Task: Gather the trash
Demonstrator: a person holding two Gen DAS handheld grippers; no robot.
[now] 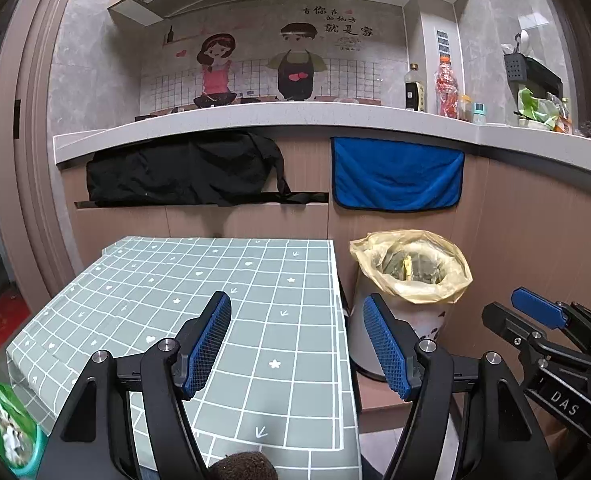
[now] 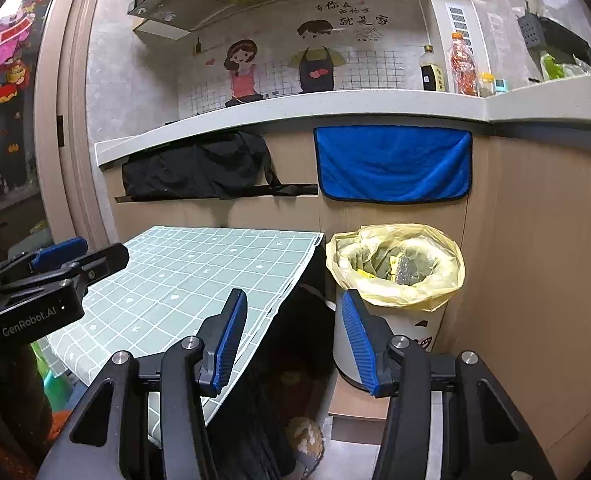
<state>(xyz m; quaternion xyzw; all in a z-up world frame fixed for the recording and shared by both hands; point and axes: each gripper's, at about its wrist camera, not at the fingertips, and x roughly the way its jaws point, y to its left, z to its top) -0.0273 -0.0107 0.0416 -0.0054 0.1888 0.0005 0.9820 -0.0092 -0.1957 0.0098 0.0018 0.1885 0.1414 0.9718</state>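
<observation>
A white trash bin (image 1: 379,344) lined with a yellow bag (image 1: 447,292) stands on the floor right of the table; it also shows in the right wrist view (image 2: 427,322), with scraps inside. My left gripper (image 1: 297,344) is open and empty above the table's right part. My right gripper (image 2: 291,344) is open and empty, over the gap between table edge and bin. The right gripper also shows in the left wrist view (image 1: 535,312). The left gripper shows in the right wrist view (image 2: 67,256). A green packet (image 1: 3,428) lies at the table's lower left edge.
The table carries a grey-green grid cloth (image 1: 215,304) (image 2: 199,276). Behind stand wooden cabinets with a black cloth (image 1: 183,172) and a blue towel (image 1: 395,176) hanging below the counter (image 1: 255,120). Bottles (image 1: 447,88) stand on the counter.
</observation>
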